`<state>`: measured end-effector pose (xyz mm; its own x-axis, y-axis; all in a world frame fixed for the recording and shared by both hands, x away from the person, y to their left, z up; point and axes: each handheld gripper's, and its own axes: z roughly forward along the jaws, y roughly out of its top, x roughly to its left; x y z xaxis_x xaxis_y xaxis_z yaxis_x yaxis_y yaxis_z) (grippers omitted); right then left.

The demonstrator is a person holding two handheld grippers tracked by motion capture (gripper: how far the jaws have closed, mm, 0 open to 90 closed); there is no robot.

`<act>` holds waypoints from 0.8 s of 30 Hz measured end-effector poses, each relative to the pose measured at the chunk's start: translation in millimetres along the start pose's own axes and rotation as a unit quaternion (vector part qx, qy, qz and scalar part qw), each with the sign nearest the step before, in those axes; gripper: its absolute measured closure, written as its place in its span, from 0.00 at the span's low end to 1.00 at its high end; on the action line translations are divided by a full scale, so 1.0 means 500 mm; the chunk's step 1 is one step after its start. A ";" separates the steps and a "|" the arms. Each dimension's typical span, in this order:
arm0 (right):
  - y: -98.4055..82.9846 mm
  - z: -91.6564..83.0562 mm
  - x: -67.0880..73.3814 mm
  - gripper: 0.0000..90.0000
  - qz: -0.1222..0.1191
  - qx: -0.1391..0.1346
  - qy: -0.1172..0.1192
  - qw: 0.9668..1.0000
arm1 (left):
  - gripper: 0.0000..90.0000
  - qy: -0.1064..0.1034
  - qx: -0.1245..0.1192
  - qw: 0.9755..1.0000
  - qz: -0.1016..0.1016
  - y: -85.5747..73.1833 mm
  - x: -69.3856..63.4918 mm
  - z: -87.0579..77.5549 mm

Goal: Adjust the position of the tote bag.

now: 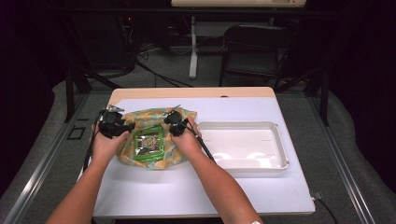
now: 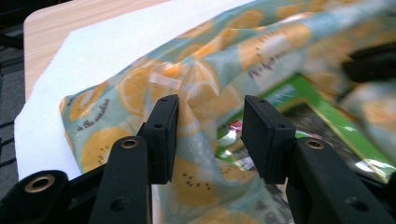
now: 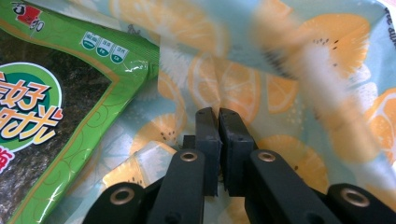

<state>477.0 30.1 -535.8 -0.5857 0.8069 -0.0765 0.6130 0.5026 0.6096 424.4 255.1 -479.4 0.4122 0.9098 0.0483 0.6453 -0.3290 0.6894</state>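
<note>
A cloth [image 1: 140,117] printed with orange slices lies crumpled on the white mat at the table's left. On it rests a green snack packet [image 1: 148,143]. My left gripper [image 1: 122,126] hovers at the cloth's left edge. In the left gripper view its jaws [image 2: 210,135] stand open, with the cloth [image 2: 140,88] and packet [image 2: 303,107] beyond them and nothing pressed between the pads. My right gripper [image 1: 172,125] is at the cloth's right side. In the right gripper view it [image 3: 218,121] is shut on a fold of cloth [image 3: 243,88], with the packet [image 3: 42,112] to its left.
A shallow white tray [image 1: 243,125] sits on the mat to the right of the cloth. The white mat [image 1: 187,186] covers most of the wooden table [image 1: 187,92]. A dark chair [image 1: 254,51] and a desk leg stand on the floor beyond.
</note>
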 end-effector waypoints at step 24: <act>-0.001 0.001 0.001 0.94 0.001 0.007 0.002 1.000 | 0.52 0.030 -0.002 1.000 0.003 -0.080 -0.044 -0.045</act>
<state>476.6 30.3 -536.6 -0.5862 0.8070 -0.0717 0.6218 0.5049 0.5988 374.9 254.1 -491.9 0.3771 0.9211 0.0964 0.6400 -0.3344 0.6918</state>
